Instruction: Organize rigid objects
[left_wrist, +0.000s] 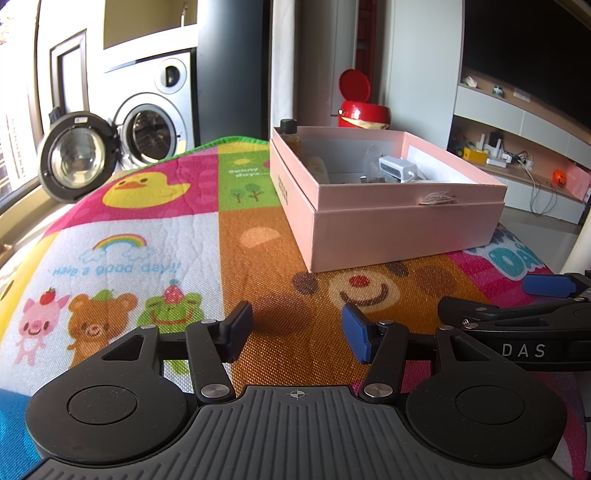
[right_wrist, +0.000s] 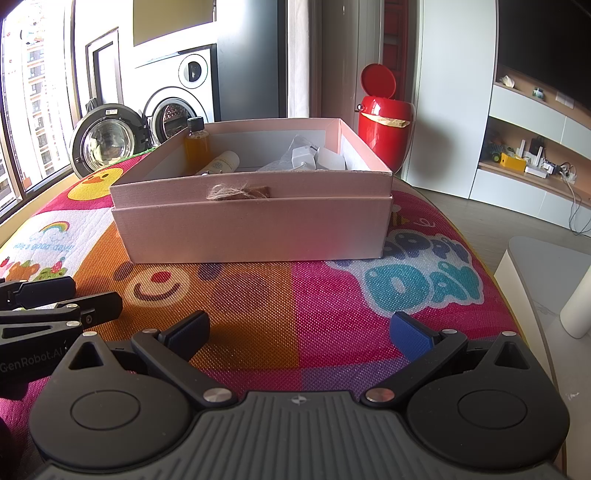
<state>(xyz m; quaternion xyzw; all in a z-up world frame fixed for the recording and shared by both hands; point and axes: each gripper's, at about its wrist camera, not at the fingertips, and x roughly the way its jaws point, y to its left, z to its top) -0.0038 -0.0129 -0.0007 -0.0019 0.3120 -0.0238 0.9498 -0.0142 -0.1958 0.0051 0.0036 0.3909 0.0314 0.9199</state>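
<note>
Both wrist views face the pink box (left_wrist: 388, 221) low across the mat (right_wrist: 332, 295).

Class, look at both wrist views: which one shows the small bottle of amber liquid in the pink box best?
The right wrist view. There the bottle stands upright in the pink box's far left corner, black cap and amber liquid plain. In the left wrist view the box wall hides most of it: only the cap and a strip of liquid show.

Mat (left_wrist: 155, 266): "Have a good day!!"; left gripper (right_wrist: 22, 363): "GenRobot.AI"; right gripper (left_wrist: 524, 350): "DAS".

Home laundry corner, washing machine (left_wrist: 153, 122), children's play mat (left_wrist: 155, 236), red bin (right_wrist: 384, 118)
</note>
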